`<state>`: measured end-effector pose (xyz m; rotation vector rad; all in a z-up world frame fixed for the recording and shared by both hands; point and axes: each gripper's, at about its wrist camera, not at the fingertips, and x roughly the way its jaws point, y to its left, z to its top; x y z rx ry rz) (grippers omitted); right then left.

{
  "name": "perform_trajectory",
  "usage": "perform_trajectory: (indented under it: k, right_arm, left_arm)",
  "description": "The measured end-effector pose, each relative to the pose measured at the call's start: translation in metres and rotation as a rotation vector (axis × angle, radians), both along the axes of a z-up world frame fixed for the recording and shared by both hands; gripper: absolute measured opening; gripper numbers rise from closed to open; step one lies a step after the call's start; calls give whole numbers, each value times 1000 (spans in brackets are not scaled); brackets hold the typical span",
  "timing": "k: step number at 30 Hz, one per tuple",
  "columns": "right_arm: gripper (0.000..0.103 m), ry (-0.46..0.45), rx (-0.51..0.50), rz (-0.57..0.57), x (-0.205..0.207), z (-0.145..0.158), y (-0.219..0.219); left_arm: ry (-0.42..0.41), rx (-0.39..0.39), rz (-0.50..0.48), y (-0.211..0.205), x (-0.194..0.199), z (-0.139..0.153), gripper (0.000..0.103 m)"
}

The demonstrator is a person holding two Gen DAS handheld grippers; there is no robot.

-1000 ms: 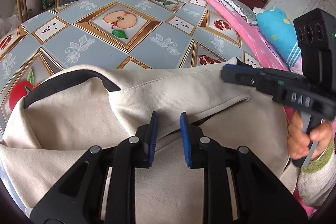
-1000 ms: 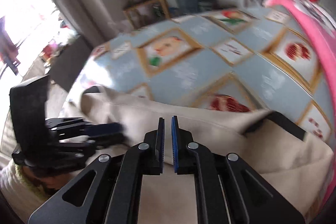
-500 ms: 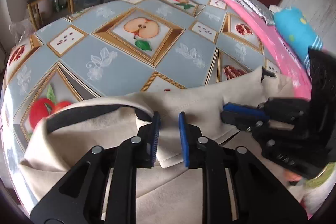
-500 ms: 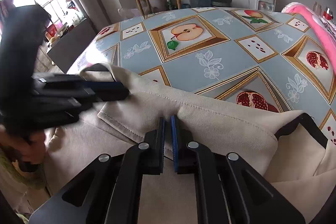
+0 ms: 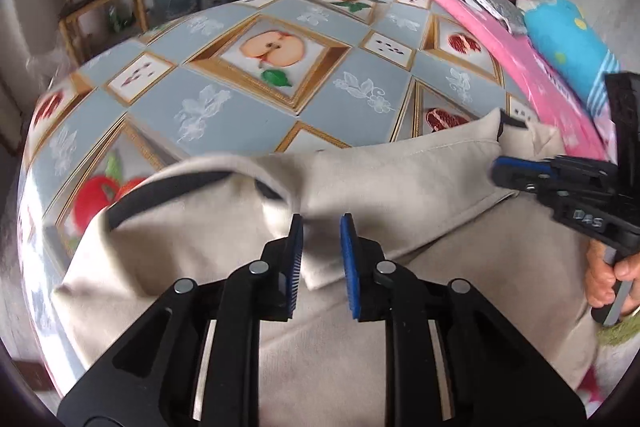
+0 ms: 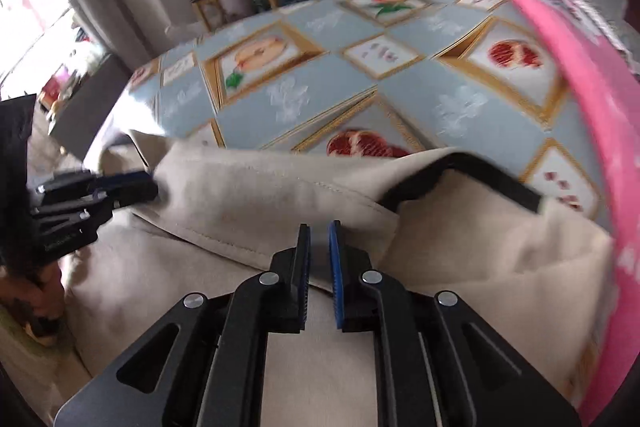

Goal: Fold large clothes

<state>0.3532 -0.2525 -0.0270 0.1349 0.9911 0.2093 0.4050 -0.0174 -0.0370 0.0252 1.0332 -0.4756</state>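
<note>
Since half a second ago both jaws parted: left hand-held gripper [image 5: 320, 259] and right hand-held gripper [image 6: 319, 263] gape over the beige garment's [image 5: 400, 179] folded flap just ahead on the surface [image 5: 248, 107]; further folds likely remain.

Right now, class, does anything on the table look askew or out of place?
Nothing is spilled or damaged. The beige garment lies rumpled, its folded-over hem running slantwise, not square, with the black trim gaping open on the fruit-print tablecloth.
</note>
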Motion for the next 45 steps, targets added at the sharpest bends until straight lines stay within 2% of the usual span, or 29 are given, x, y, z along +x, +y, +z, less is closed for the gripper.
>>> perform_trajectory:
  k: [1, 2, 3, 5, 7, 9, 11, 14, 19, 22, 26, 30, 32, 34, 35, 36, 38, 40, 45]
  right_arm:
    - [33, -21, 15, -9, -9, 10, -3]
    - [48, -56, 37, -21, -25, 28, -9]
    - [54, -73, 47, -25, -34, 36, -12]
    - [57, -105, 55, -30, -67, 60, -19]
    - [62, -126, 58, -29, -96, 74, -22]
    - [70, -134, 70, -21, -119, 81, -23]
    - [74, -127, 95, -7, -149, 80, -19]
    - [74, -59, 134, 20, -178, 59, -2]
    - [74, 83, 175, 107, -206, 12, 44]
    - [74, 108, 143, 128, -213, -2, 62]
    - [74, 130, 118, 130, -217, -11, 69]
    - [74, 129, 124, 119, -219, -12, 71]
    - [74, 124, 120, 118, -221, -11, 73]
    - [74, 121, 121, 118, -222, -12, 74]
    - [74, 124, 125, 117, -221, -12, 74]
    - [74, 126, 127, 114, -221, -13, 75]
    - [74, 129, 127, 107, -220, -14, 74]
    - [74, 125, 125, 99, -220, -13, 72]
    - [74, 131, 130, 71, -219, -15, 66]
  left_arm:
    - [-1, -9, 19, 5, -4, 6, 20]
    - [-8, -35, 32, 14, -12, 15, 21]
    - [-17, -55, 42, 21, -19, 25, 23]
    - [-52, -65, 74, 38, -41, 46, 34]
    - [-94, -59, 105, 57, -73, 66, 40]
    - [-129, -59, 131, 74, -105, 79, 52]
    - [-153, -49, 171, 94, -142, 84, 64]
    - [-141, -10, 245, 118, -186, 75, 68]
    - [-62, 42, 323, 137, -238, 36, 68]
    - [-55, 72, 342, 140, -255, 20, 67]
    - [-58, 94, 338, 144, -262, 7, 55]
    - [-48, 75, 339, 156, -261, -1, 47]
    - [-49, 40, 336, 163, -258, -1, 45]
    - [-23, -19, 322, 172, -253, -7, 45]
    - [7, -41, 315, 175, -246, -13, 45]
    - [4, -47, 309, 177, -243, -14, 45]
    - [6, -56, 279, 178, -241, -13, 38]
    - [-8, -67, 249, 178, -243, -7, 33]
    - [-63, -81, 235, 182, -254, 11, 33]
